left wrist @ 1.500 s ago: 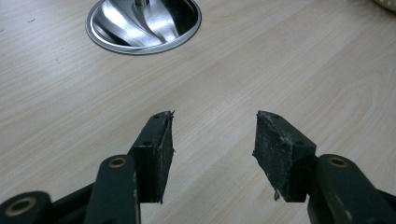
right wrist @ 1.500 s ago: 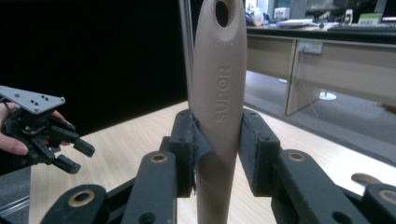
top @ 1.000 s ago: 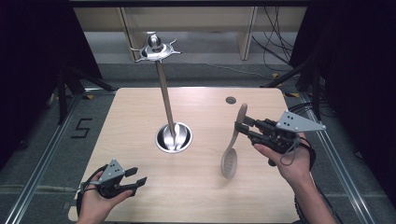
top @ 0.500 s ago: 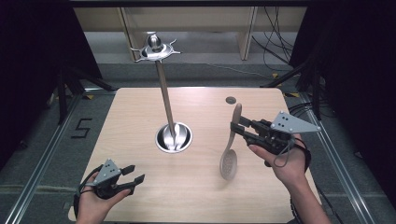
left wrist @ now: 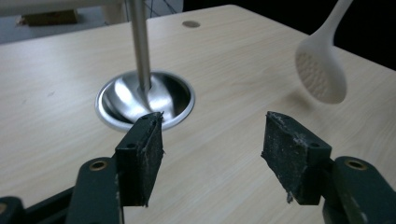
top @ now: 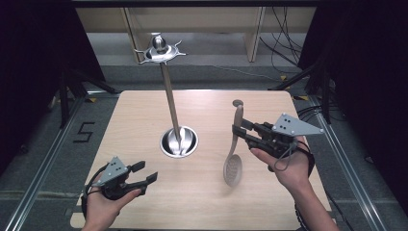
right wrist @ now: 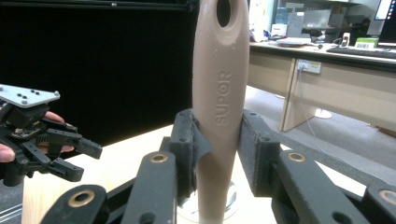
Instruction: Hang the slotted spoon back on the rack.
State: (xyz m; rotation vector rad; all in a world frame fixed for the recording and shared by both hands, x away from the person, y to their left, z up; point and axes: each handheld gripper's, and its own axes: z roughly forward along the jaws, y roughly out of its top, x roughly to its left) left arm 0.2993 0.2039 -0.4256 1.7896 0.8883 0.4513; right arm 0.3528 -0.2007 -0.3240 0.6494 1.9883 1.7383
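A beige slotted spoon [top: 232, 169] hangs over the right half of the wooden table [top: 144, 110], handle up and bowl down just above the wood. My right gripper [top: 238, 132] is shut on its handle [right wrist: 219, 93], which is stamped SUPOR. At the table's centre stands a metal rack, a pole [top: 171, 96] on a round shiny base [top: 179, 142] with a crown of hooks [top: 159, 49] on top. My left gripper [top: 146, 172] is open and holds nothing, low over the front left of the table. In the left gripper view the jaws [left wrist: 212, 149] face the base [left wrist: 144, 100] and the spoon's bowl [left wrist: 322, 70].
A small round grommet [left wrist: 190, 24] sits in the tabletop toward the far right. Dark curtains flank the table. Cables [top: 284, 53] lie on the floor behind it. Bare wood lies between the rack's base and the front edge.
My right gripper has carried the spoon a little to the left, toward the rack. The left hand has barely shifted and stays open.
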